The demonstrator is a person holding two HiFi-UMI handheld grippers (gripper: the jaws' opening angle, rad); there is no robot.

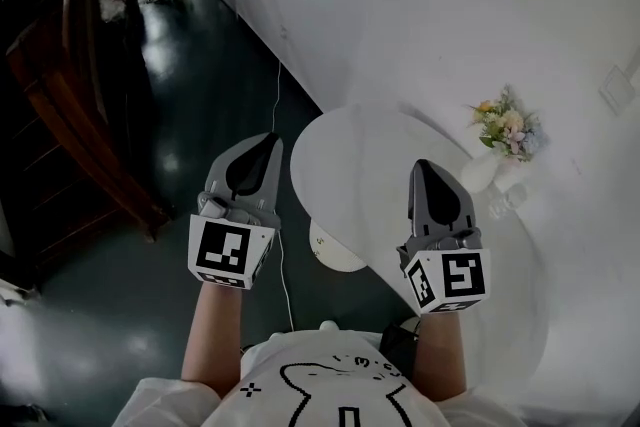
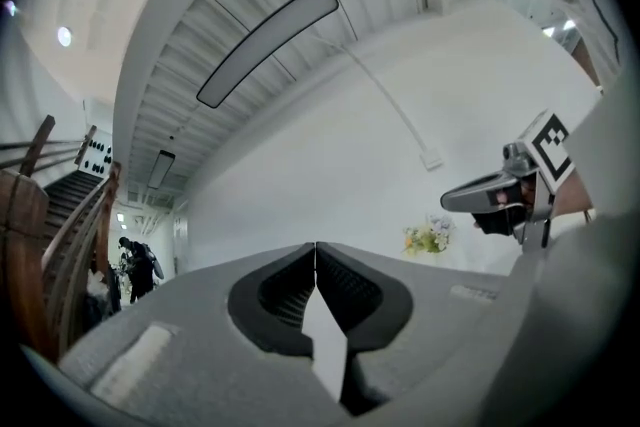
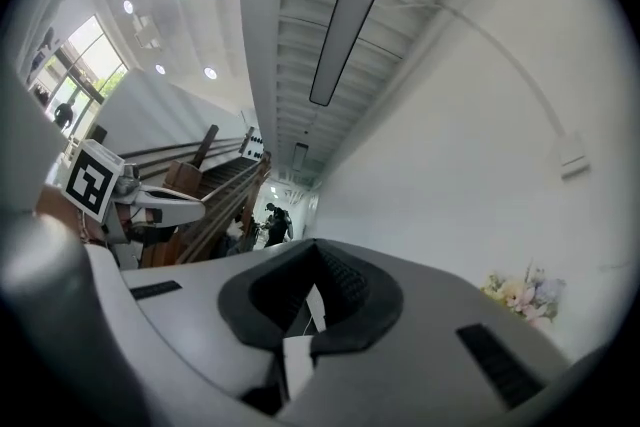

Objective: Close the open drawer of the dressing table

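Though perhaps round, dressing table (image 1: 350,175) edge indistinct

Left gripper (image 1: 271,139) beside, right gripper (image 1: 420,164) above white table (image 1: 350,150) with flowers (image 1: 508,127)

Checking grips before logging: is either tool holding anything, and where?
Nothing is held: the grey left tool and grey right tool are shut, jaws empty.

The bare left forearm (image 1: 213,335) and right forearm (image 1: 441,355) reach forward side by side. The left gripper (image 1: 266,147) and right gripper (image 1: 420,171) point away from the body, jaws closed together, both empty.
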